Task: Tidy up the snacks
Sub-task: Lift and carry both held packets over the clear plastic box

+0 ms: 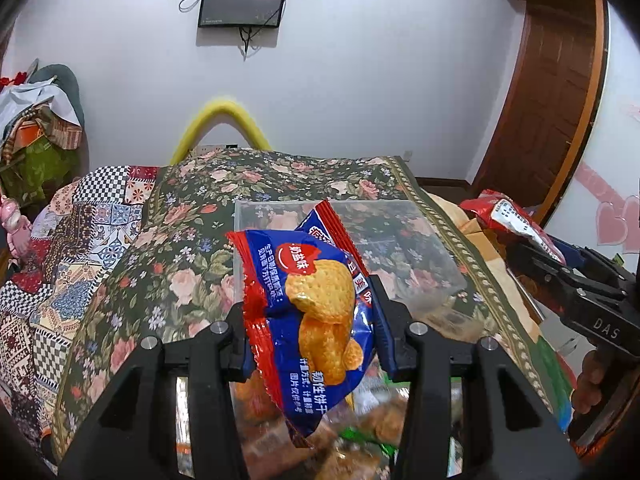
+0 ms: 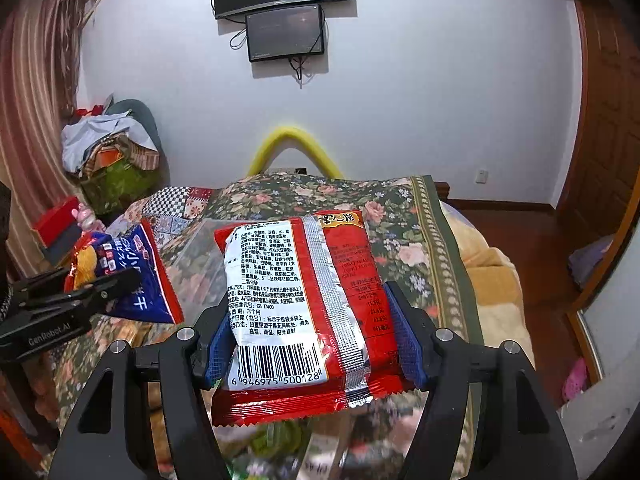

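Observation:
My left gripper [image 1: 312, 312] is shut on a blue and red biscuit packet [image 1: 316, 320], held above the floral cloth in front of a clear plastic box [image 1: 404, 248]. The same packet [image 2: 128, 276] and the left gripper [image 2: 100, 288] show at the left of the right wrist view. My right gripper [image 2: 308, 320] is shut on a red snack packet [image 2: 304, 312], its back with a barcode facing up. That packet [image 1: 512, 220] and the right gripper [image 1: 544, 256] show at the right of the left wrist view.
A floral cloth [image 1: 192, 240] covers the bed or table. Several loose snacks [image 1: 360, 432] lie blurred below the grippers. A patchwork cloth [image 1: 60, 248] lies left, a clothes pile [image 2: 112, 152] at far left, a wooden door [image 1: 552, 92] right, screens [image 2: 284, 32] on the wall.

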### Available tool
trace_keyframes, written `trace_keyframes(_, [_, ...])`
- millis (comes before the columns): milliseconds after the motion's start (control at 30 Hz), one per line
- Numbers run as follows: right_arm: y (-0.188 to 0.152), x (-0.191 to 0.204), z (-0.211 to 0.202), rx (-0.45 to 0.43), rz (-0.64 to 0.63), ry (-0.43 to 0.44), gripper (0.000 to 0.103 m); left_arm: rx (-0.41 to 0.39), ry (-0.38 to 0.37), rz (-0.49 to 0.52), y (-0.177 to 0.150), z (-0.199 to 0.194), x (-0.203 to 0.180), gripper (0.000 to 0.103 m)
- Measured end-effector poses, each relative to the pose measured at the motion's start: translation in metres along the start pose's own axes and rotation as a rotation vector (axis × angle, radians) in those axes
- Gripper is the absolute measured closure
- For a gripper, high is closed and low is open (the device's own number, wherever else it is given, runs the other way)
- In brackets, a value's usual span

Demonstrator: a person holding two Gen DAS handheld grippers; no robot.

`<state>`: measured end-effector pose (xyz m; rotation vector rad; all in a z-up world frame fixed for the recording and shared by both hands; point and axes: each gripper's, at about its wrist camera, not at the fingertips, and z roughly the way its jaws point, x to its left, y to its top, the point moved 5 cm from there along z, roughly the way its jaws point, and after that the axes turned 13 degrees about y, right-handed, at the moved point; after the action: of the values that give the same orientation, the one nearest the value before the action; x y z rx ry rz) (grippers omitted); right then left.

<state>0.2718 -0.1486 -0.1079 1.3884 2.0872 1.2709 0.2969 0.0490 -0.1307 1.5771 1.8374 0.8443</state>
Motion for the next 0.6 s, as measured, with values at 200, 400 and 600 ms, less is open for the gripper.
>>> trace_keyframes(200, [0.003, -0.007, 0.029, 0.042, -0.011, -0.002, 0.039, 0.019, 0.018, 0.013, 0.012, 0.034, -0.006, 0.057])
trace_keyframes(400, [0.002, -0.016, 0.058, 0.099, -0.011, -0.002, 0.039, 0.053, 0.045, 0.023, 0.012, 0.070, -0.009, 0.057])
trace_keyframes(600, [0.000, -0.025, 0.085, 0.167, -0.003, 0.001, 0.039, 0.123, 0.025, 0.006, 0.009, 0.106, -0.009, 0.057])
